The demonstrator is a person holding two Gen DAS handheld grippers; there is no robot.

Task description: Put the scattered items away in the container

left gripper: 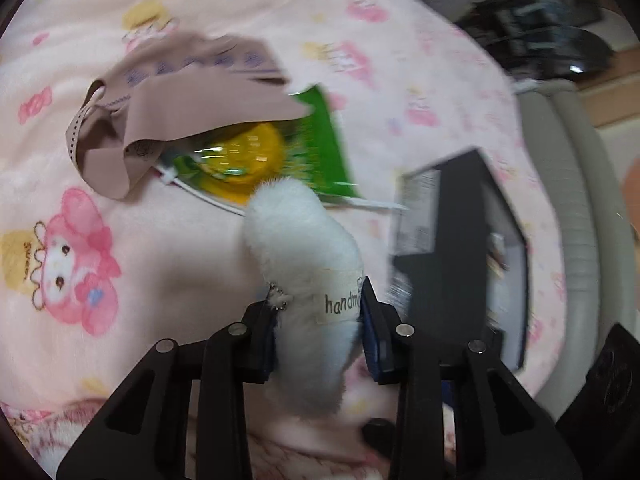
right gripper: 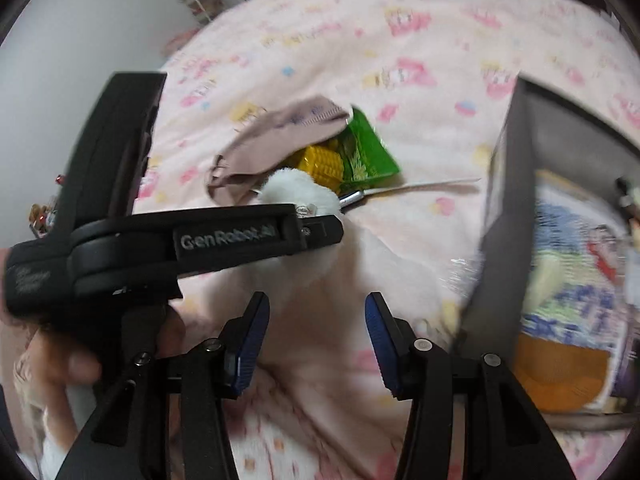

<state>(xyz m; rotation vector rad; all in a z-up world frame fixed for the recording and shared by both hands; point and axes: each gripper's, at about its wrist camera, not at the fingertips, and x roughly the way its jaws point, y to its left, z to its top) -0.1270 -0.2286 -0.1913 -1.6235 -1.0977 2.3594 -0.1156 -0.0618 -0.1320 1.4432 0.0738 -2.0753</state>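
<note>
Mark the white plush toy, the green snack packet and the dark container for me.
white plush toy (left gripper: 304,248), left wrist view, on its furry body above the label.
green snack packet (right gripper: 372,156), right wrist view, on its green right-hand part.
dark container (right gripper: 508,184), right wrist view, on its near side wall.

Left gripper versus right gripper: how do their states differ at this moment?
The left gripper is clamped on the white plush toy; the right gripper holds nothing. Left pads press fur; the right jaws stand apart over the pink blanket. Both have blue pads and point down at it.
</note>
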